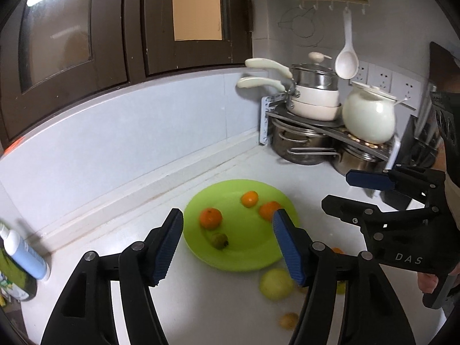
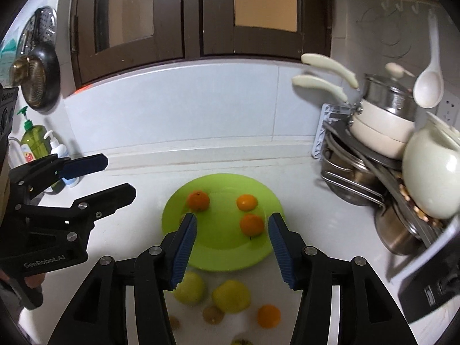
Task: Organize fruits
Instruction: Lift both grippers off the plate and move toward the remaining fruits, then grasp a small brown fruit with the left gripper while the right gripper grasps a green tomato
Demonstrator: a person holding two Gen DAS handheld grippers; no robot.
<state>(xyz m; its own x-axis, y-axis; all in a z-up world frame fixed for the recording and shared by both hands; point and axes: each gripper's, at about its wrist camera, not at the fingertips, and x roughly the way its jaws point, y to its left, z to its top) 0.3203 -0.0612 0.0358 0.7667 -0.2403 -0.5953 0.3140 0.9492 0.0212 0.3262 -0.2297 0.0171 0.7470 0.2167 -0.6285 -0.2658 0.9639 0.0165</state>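
Domestic kitchen: white countertop (image 2: 302, 189) with tiled backsplash, dark wood cabinets (image 2: 184, 14) above; corner rack of stacked pots (image 1: 313, 97), hanging ladle (image 1: 346, 60), wall sockets (image 1: 382, 77), soap bottles (image 2: 34, 141).

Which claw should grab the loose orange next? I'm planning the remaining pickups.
Probably the right claw: open and empty, with the loose orange on the counter just below its fingers, near the green plate. The left claw, also open, barely sees it behind a finger.
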